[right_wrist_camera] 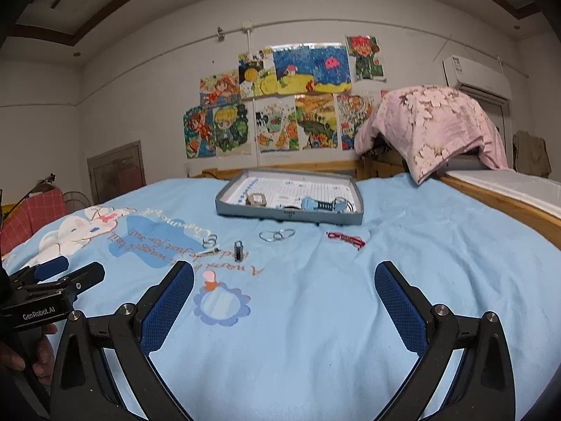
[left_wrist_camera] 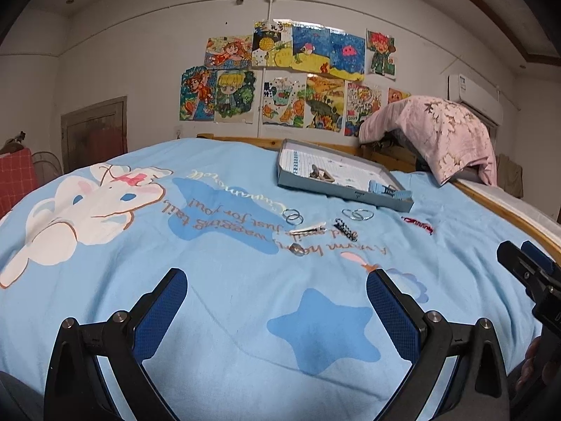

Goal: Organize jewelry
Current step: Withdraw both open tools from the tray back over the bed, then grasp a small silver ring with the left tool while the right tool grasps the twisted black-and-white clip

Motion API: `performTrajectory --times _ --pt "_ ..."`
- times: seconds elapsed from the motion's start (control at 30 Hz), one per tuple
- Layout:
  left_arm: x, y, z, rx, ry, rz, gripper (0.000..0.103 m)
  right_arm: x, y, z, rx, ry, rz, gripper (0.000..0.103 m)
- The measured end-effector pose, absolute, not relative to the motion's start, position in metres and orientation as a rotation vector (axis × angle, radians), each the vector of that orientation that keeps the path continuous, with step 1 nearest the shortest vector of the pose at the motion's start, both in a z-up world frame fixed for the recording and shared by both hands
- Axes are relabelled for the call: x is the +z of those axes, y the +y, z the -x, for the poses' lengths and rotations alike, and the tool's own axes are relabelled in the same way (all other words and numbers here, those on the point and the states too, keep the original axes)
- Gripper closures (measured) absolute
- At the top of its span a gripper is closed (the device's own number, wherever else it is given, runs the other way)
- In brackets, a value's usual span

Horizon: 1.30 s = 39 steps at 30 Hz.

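On the blue bedspread [left_wrist_camera: 210, 315], a grey tray [left_wrist_camera: 336, 189] faces wall drawings [left_wrist_camera: 280, 77].

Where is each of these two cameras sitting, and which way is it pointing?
Left wrist view: sits on the left gripper, looking across the blue bedspread toward the tray; its own open fingers show, with the right gripper at the edge.
Right wrist view: sits on the right gripper, facing the same way; its open fingers show, plus the left gripper and a hand.
Both share the tray, loose jewelry and wall drawings.
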<state>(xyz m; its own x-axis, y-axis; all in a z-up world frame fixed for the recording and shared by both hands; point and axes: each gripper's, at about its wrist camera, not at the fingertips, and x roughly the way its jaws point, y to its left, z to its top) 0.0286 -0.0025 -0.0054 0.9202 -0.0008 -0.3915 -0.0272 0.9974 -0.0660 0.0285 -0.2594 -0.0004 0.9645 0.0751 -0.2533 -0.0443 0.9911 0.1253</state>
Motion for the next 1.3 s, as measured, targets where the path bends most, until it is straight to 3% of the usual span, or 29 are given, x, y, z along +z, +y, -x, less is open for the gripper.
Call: performTrajectory --times 0.47,0.77,1.1,1.2,1.23,1.3 --pt "0.0 -0.002 -0.067 0.033 0.47 0.035 0.0 0.013 -0.255 -0.055 0.087 0.222 -0.068 0.002" --pt "0.028 0.007 -0.122 0.033 0.426 0.078 0.0 0.037 -0.249 -0.12 0.123 0.179 -0.025 0.002" --pt "-0.006 0.007 -0.173 -0.004 0.501 0.042 0.0 0.012 -0.245 -0.208 0.265 0.308 -0.099 0.002" --pt "-0.016 0.004 -0.179 -0.021 0.531 0.028 0.0 0.002 -0.241 -0.224 0.276 0.336 -0.108 0.017" --pt "-0.019 0.002 -0.18 -0.029 0.541 0.024 0.001 -0.001 -0.24 -0.23 0.277 0.347 -0.114 0.028" --pt "-0.022 0.001 -0.182 -0.048 0.548 0.023 0.01 -0.006 -0.239 -0.241 0.298 0.374 -0.126 0.035"
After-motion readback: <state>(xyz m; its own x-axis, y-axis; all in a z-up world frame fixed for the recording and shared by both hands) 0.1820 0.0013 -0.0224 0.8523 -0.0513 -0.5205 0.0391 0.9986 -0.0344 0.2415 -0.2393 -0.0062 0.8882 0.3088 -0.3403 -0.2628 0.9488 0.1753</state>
